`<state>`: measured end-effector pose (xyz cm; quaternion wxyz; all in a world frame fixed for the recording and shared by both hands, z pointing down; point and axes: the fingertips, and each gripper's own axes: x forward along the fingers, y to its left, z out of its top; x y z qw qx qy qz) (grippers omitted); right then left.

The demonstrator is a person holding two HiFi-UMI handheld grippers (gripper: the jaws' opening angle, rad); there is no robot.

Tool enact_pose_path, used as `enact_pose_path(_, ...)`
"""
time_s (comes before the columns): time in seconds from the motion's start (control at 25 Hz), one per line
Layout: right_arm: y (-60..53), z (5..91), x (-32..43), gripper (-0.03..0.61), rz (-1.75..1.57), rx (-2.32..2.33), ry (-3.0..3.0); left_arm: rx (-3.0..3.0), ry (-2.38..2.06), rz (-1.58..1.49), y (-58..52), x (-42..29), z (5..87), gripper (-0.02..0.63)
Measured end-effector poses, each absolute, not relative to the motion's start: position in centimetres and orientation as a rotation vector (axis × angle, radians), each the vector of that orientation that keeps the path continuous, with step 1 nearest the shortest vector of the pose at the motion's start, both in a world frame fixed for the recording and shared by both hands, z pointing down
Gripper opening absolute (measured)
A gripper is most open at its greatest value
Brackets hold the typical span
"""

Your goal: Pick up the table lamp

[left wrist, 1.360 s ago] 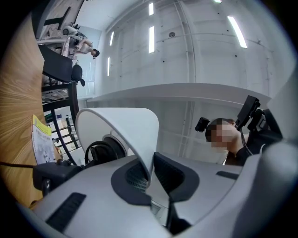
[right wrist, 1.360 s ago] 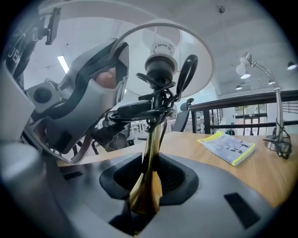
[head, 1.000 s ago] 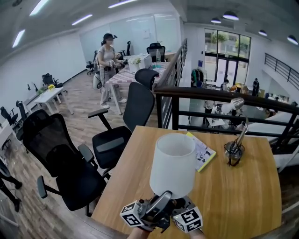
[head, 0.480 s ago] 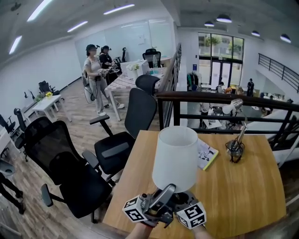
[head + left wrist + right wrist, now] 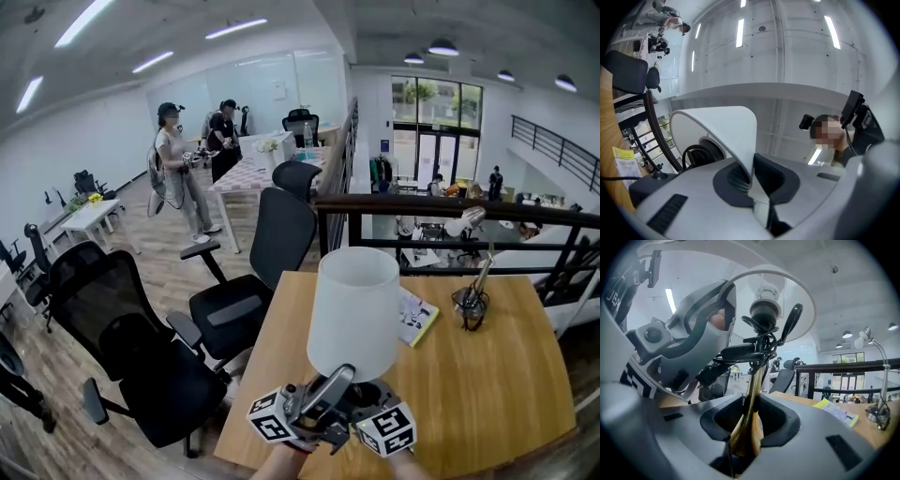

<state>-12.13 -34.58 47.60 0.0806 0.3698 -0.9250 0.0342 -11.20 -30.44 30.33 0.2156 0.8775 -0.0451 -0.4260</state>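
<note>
Black office chairs (image 5: 141,347) stand off the wooden table's (image 5: 487,375) left edge. The left gripper (image 5: 752,176) is pinched thin on the lower rim of the table lamp's (image 5: 354,314) white shade (image 5: 717,126). The right gripper (image 5: 749,420) clamps the lamp's brass stem (image 5: 751,394) below the bulb socket (image 5: 765,310). In the head view the shade stands upright over the table's near edge, but both grippers and their marker cubes (image 5: 272,424) cover the stem and base, so contact with the wood cannot be told. Farther right lie a booklet (image 5: 415,317) and a small desk lamp (image 5: 472,300)
</note>
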Motion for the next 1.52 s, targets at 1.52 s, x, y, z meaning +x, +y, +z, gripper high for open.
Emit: enact_pose_path(1.52,-33.6,41.4,-13.6,0.11,-0.109,1.113,-2.82,2.566,-0.103,-1.229,-27.2,-12.4,25.3,0.014)
